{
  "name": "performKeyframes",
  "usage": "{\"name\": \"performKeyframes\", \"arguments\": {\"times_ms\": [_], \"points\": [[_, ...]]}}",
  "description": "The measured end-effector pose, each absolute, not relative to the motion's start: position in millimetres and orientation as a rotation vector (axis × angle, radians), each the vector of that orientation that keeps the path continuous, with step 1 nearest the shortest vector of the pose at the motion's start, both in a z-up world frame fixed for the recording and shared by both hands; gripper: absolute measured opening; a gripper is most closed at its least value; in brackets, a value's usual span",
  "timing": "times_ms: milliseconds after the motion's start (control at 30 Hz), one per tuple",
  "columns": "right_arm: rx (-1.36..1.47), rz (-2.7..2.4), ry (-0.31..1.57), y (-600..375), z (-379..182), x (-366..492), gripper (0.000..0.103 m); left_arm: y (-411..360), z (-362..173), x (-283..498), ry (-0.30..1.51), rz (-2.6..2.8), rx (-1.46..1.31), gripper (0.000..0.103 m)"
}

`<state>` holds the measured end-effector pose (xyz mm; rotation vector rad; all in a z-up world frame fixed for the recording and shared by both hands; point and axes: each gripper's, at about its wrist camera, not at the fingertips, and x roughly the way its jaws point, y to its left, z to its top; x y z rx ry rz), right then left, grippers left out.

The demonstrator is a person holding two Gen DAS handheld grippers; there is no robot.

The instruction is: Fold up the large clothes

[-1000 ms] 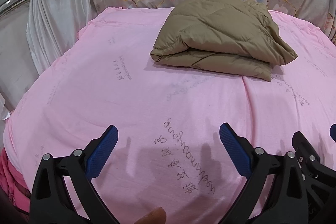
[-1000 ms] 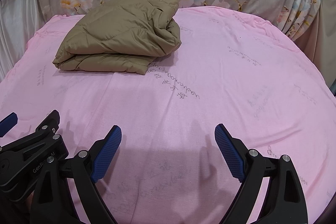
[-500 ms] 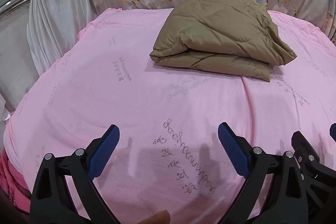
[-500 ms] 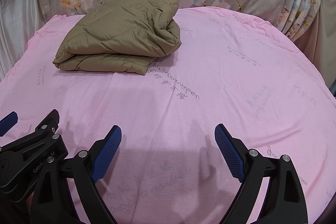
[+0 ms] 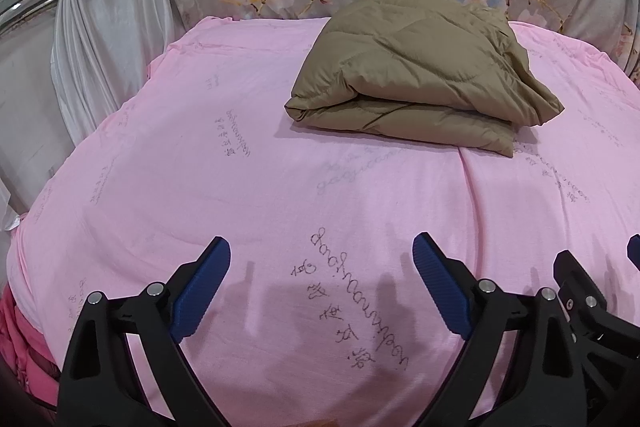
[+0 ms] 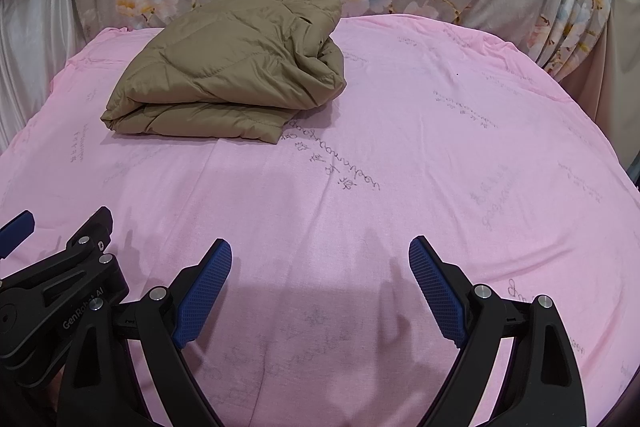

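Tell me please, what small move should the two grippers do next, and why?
Probably keep both back and do not reach in. The tan padded jacket already lies folded in a compact stack on the pink sheet, and the left gripper and right gripper are open, empty and well short of it.

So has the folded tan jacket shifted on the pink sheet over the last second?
No. The tan jacket lies in the same spot against the handwriting on the pink sheet.
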<state>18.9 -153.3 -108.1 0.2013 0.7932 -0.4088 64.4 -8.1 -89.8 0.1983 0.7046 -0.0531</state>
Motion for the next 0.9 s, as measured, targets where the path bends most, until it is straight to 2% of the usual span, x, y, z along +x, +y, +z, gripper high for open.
{"name": "performKeyframes", "arguments": {"times_ms": [167, 900], "points": [[0.195, -0.409, 0.793, -152.7, -106.0, 18.7, 0.088, -9.5, -89.2, 63.1, 0.693, -0.055, 0.203, 0.085], [0.193, -0.411, 0.792, -152.8, -106.2, 18.5, 0.088, -12.6, -93.6, 62.6, 0.7, -0.055, 0.202, 0.085]]}}
